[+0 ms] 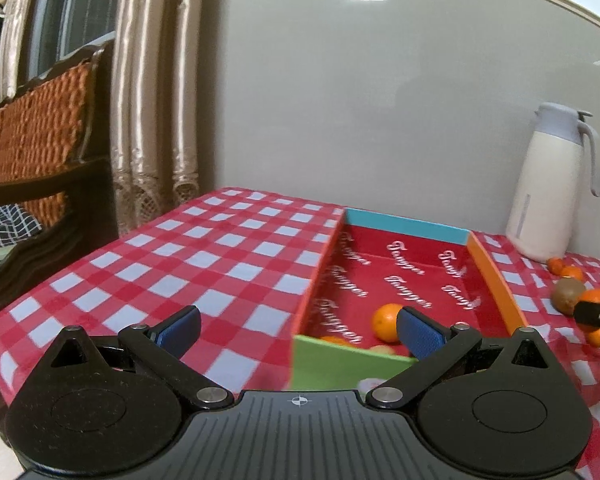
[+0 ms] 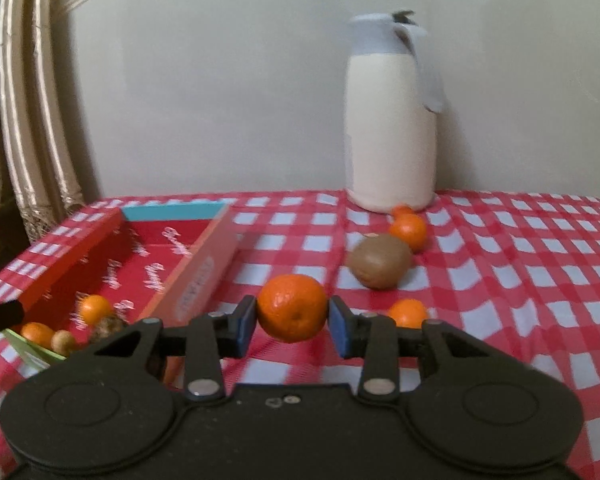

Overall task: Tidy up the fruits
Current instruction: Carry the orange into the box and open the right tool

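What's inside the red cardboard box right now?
Inside the red cardboard box: two orange tangerines, a small tan round fruit and a brownish fruit. The near corner is hidden behind the black gripper body.

Left wrist cam sits just behind the left tongs (image 1: 298, 330), low over the table (image 1: 204, 264), angled down and forward toward the wall; open box (image 1: 408, 224) is close ahead, right of the tongs. Right wrist cam sits behind the right tongs (image 2: 292, 326), same downward tilt, box (image 2: 172, 213) ahead-left, thermos (image 2: 390, 128) ahead-right. Shared: box, checked table, thermos (image 1: 540, 200), kiwi (image 1: 567, 294) (image 2: 380, 266), wall. The right tongs' tip (image 1: 598, 316) shows at the left cam's right edge.
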A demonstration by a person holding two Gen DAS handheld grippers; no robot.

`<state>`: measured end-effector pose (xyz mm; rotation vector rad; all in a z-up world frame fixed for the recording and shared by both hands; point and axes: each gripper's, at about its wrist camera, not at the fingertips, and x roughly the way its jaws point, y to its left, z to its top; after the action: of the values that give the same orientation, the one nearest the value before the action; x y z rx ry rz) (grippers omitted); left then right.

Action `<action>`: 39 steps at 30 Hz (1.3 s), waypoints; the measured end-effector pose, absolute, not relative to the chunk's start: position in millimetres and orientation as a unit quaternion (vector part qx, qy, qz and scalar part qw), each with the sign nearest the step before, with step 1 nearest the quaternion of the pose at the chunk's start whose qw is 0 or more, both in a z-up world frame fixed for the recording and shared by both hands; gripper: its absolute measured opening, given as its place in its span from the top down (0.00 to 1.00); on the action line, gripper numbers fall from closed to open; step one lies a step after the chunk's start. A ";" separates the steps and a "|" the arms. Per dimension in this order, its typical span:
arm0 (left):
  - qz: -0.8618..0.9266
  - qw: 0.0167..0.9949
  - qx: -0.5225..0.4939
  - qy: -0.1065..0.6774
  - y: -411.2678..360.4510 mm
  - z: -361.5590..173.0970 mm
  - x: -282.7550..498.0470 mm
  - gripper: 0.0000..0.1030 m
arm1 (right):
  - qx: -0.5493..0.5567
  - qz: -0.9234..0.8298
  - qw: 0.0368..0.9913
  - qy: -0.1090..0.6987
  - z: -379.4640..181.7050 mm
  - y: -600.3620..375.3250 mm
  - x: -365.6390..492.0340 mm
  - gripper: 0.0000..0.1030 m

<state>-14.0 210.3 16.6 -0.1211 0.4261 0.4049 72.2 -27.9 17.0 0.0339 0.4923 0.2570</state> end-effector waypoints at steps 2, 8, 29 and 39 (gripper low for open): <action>0.204 0.954 -0.061 0.210 217.4 16.0 -18.8 0.00 | 0.016 0.136 0.962 0.237 19.7 -18.7 70.0 0.64; 0.220 0.950 -0.068 0.209 239.9 14.1 -32.0 0.00 | 0.021 0.158 0.963 0.219 26.3 6.4 65.4 0.64; 0.259 0.939 -0.086 0.211 294.5 6.8 -57.3 0.00 | -0.004 0.191 0.955 0.225 8.9 72.5 73.0 0.63; 0.253 0.941 -0.085 0.208 288.3 9.5 -56.5 0.00 | -0.015 0.177 0.963 0.201 14.9 65.0 65.7 0.45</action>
<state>-56.5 288.3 9.4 -0.1741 0.4247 0.5160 65.7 65.0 14.9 -0.0308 0.4079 0.3584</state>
